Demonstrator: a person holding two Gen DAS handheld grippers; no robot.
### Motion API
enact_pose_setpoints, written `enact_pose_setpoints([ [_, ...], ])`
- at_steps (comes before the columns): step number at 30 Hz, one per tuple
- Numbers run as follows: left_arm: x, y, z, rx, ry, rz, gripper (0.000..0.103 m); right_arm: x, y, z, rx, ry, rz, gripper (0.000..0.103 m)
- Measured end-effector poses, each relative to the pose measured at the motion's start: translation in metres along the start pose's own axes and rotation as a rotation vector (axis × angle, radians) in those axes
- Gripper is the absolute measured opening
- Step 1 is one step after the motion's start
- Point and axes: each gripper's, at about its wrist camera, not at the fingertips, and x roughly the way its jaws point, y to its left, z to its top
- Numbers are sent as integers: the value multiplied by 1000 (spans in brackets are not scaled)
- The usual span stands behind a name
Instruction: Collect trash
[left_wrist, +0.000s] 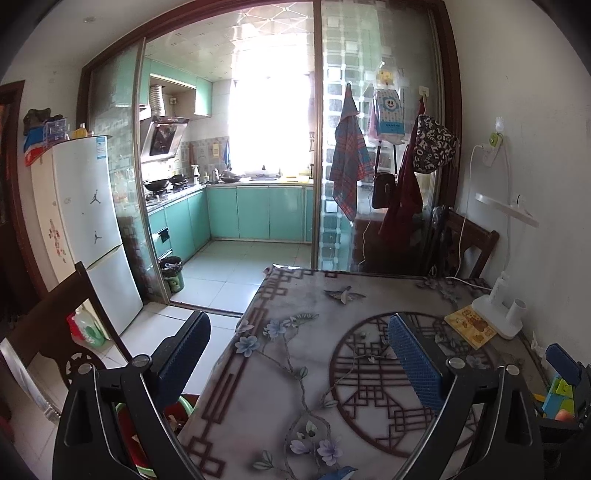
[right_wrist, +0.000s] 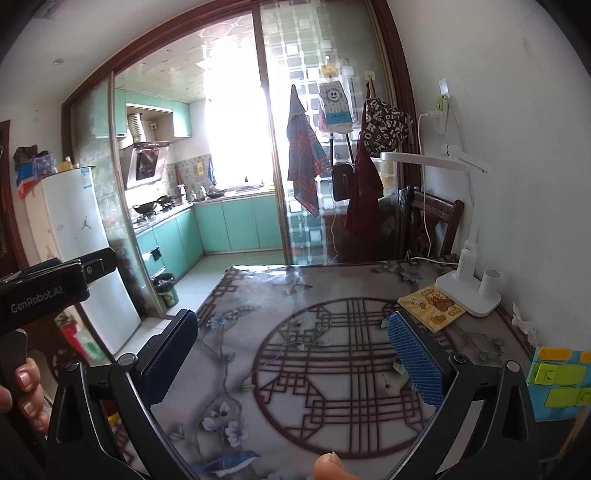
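My left gripper (left_wrist: 299, 319) hangs open over the near left part of a table (left_wrist: 317, 373) covered with a flower-and-lattice cloth; nothing sits between its fingers. My right gripper (right_wrist: 291, 316) is open too, above the round lattice pattern, also empty. A small crumpled white tissue (right_wrist: 522, 321) lies at the table's right edge by the wall, to the right of both grippers; the left wrist view shows the tissue (left_wrist: 535, 345) as well. A dark bin with a bag (left_wrist: 171, 275) stands on the kitchen floor beyond the table.
A white desk lamp (right_wrist: 469, 291) and a yellow booklet (right_wrist: 432, 304) sit at the back right. A blue box with yellow-green blocks (right_wrist: 561, 384) stands near right. Wooden chairs (left_wrist: 48, 325) flank the table. A red and green basin (left_wrist: 129, 424) lies on the floor at left.
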Motion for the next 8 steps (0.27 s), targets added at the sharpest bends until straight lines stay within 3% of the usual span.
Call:
enact_pose_setpoints([
  [8, 29, -17, -5, 64, 36, -64, 97, 24, -11, -6, 20, 46, -8, 103],
])
